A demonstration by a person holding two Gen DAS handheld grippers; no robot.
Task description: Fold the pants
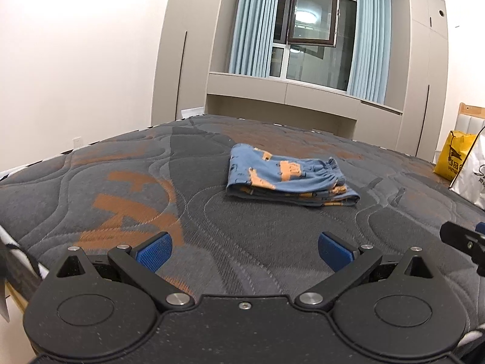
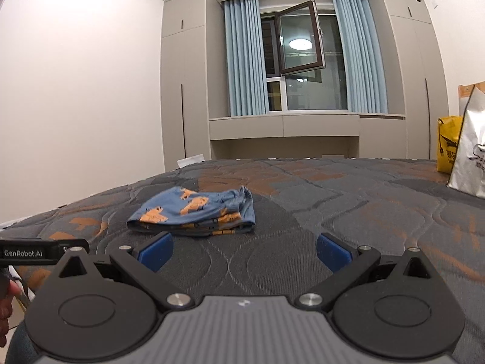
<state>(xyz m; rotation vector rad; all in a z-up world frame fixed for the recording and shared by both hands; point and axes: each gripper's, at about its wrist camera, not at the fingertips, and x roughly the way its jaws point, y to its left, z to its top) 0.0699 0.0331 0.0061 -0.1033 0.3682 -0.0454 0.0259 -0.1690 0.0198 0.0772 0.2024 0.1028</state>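
On the bare mattress [image 1: 127, 163], toward its middle and nearer the far edge than the near one, lies a small pair of blue pants [image 1: 288, 179] printed with orange shapes. They are folded into a compact, layered bundle, the gathered waistband on the right side. The mattress is dark grey, quilted, with orange patches.

Both tools sit low over the near edge of the mattress, apart from the pants. The left gripper [image 1: 245, 251] has its blue-padded fingers spread wide, with nothing between them. The right gripper [image 2: 245, 253] is likewise spread wide and holds nothing.

At the right edge of the mattress stand a yellow bag [image 2: 448, 144] and a white bag [image 2: 471, 157] side by side. Beyond the far edge are beige wardrobes [image 2: 185, 91], pale blue curtains [image 2: 245, 57] and a window [image 2: 300, 38] with one pane swung open.
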